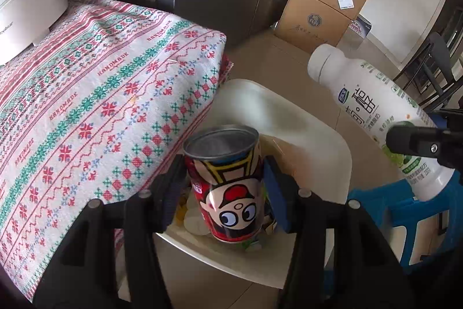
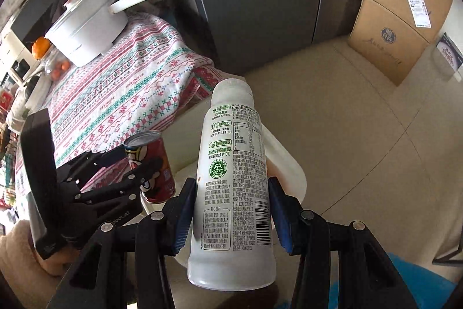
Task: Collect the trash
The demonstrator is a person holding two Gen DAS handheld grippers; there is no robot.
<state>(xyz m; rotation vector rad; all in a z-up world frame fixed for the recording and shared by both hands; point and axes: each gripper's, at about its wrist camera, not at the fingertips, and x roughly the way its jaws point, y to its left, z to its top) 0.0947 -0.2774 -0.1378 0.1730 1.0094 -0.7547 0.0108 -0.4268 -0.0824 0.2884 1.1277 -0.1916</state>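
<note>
While over bin rim (image 1: 344, 152), clamped can (image 1: 228, 187)

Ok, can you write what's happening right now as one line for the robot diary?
left gripper: shut on red can | right gripper: shut on white bottle | both over white bin | trash inside

bin (image 1: 332, 152): contents mostly hidden behind can (image 1: 228, 187) | pot (image 1: 26, 5): cut off at left edge | bottle (image 1: 385, 118): base hidden by gripper
</note>
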